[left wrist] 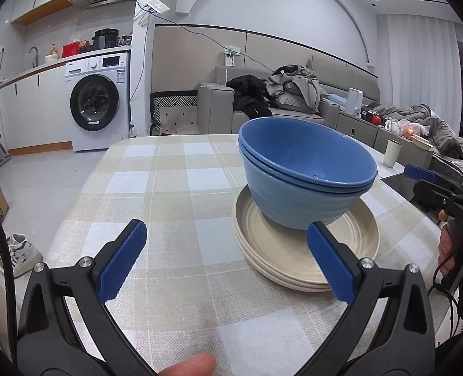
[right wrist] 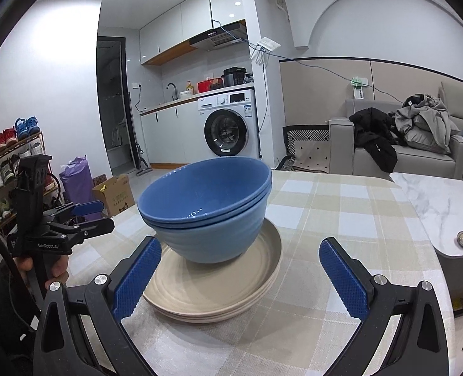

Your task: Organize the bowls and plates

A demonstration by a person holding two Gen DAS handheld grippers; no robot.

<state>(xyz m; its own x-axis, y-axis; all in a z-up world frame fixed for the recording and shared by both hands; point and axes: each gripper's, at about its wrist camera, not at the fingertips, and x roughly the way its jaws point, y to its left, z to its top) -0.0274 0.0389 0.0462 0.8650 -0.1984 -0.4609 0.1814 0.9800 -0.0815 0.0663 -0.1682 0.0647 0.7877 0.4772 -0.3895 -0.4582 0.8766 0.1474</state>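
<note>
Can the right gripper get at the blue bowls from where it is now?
Probably yes. The right gripper is open and faces the stacked blue bowls on the cream plates, with nothing between. The left gripper is open too and stays off to the side.

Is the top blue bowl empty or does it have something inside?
Empty. Both views show the top bowl with a bare blue inside; it sits upright, nested in another bowl on the plates.

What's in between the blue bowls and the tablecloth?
A stack of cream plates. The nested blue bowls sit on the top plate, and the plates rest on the checked tablecloth. Both wrist views show it.
</note>
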